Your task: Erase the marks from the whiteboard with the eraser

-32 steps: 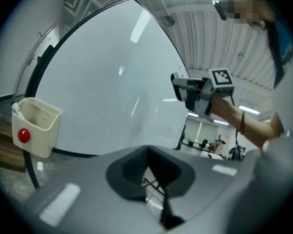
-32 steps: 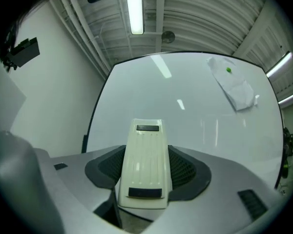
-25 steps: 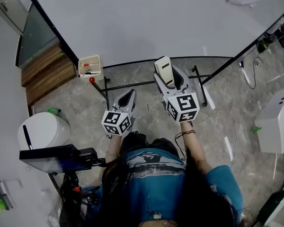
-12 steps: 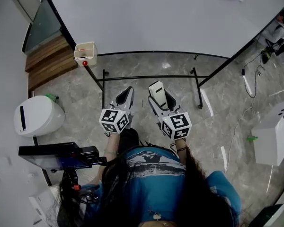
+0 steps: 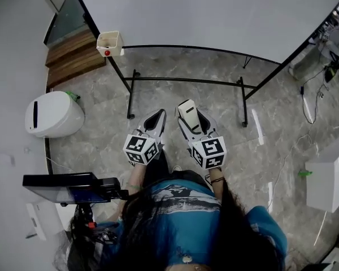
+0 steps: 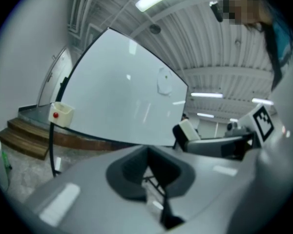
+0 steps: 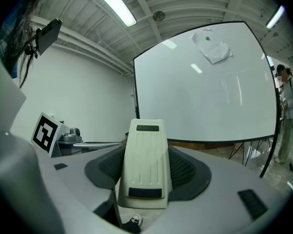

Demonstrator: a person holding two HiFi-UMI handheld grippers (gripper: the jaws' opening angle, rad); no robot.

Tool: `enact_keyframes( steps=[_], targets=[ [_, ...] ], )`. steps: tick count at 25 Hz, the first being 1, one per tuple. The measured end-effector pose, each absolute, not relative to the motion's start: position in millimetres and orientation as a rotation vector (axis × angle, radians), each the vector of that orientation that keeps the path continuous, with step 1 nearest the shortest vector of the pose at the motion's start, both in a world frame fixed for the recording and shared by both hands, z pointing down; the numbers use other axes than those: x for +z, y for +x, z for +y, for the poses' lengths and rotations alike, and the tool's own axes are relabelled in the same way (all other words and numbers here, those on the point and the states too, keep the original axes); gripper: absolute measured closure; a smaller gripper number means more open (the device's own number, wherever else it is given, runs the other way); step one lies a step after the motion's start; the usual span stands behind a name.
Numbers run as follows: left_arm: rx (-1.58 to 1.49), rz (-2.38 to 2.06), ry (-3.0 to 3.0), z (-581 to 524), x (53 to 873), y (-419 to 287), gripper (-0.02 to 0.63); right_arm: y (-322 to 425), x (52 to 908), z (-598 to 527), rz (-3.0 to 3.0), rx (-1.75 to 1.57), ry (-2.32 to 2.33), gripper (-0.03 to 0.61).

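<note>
Two grippers are held side by side above the grey, marble-patterned floor (image 5: 96,145), well apart from the whiteboard (image 5: 214,10). The right gripper (image 5: 191,117) is clamped on the eraser (image 7: 144,155). This is a cream plastic wedge with fine ribs along its back and a dark rectangle at each end, pressed between dark, textured pads (image 7: 185,172). The jaws of the left gripper (image 6: 147,152) are seen together, tip to tip, with nothing held. The whiteboard is smooth, glossy and framed in black. A small cream tray (image 5: 109,42) is fixed at its lower left corner.
</note>
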State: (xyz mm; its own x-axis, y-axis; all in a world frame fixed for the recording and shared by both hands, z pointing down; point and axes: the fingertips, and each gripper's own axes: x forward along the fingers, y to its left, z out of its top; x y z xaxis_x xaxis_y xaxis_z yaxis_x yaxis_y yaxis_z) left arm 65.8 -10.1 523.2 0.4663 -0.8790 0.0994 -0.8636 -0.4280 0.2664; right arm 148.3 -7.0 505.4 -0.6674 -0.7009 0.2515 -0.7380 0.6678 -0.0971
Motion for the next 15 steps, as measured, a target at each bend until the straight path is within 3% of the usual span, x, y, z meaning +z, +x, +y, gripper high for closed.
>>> enact_keyframes(
  steps=[15],
  targets=[
    [-0.031,-1.499,2.466,74,514,70,0.611,130,510,70,-2.72,0.332,1.112,0.314]
  ],
)
